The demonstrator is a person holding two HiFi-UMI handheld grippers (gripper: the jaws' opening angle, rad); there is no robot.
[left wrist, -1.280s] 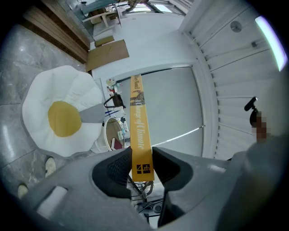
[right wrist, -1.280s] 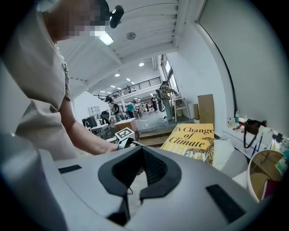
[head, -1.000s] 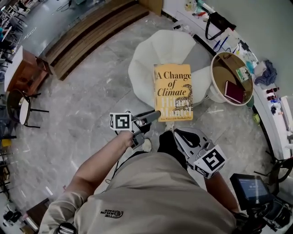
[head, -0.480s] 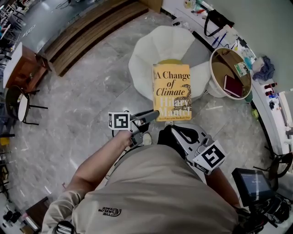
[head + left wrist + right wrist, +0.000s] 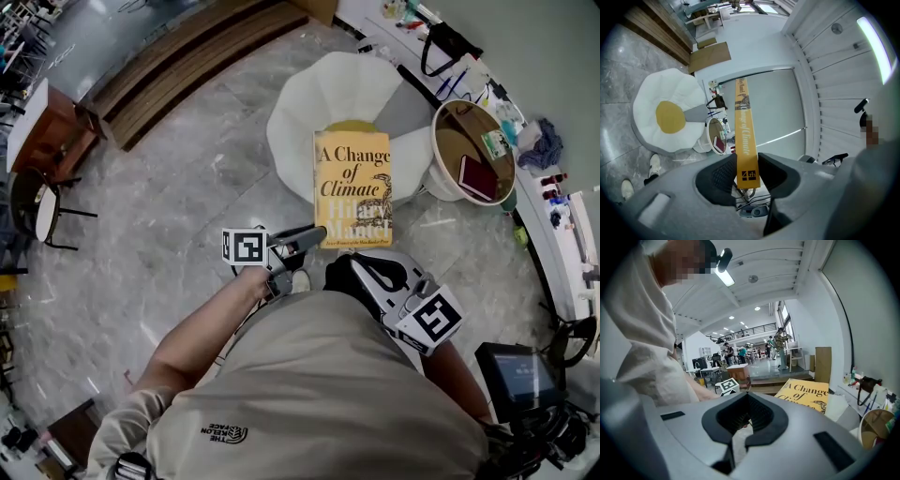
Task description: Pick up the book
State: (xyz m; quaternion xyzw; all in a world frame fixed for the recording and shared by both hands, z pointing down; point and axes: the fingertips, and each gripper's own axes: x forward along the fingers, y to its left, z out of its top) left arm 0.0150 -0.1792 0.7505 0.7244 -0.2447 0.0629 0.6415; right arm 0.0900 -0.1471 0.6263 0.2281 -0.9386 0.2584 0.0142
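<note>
Left gripper view: left tool (image 5: 747, 174) grasping the book (image 5: 744, 136) at the low end of its spine, a pad on each face. Head view: book (image 5: 353, 187) is up in the air, cover up and about level, above the cushion (image 5: 309, 112) and the floor. It is gripped only at the near left corner. Right tool (image 5: 354, 269) clenched, nothing in it, close to the person's body, apart from the book.

Risks (judgement):
- One-corner grip, most of the book hangs out past the pads. It may sag, twist about the pads or slip out.
- Far edge unsupported, so the covers could fall open.
- Right tool gives no support as it stands.

Not readable:
- How far the pads reach onto the covers: head view hides the tool tip behind the book's corner.
- Book's underside.
- Right gripper view cuts off the lower half of the cover.
- Cushion's yellow centre mostly hidden behind the book in the head view.
</note>
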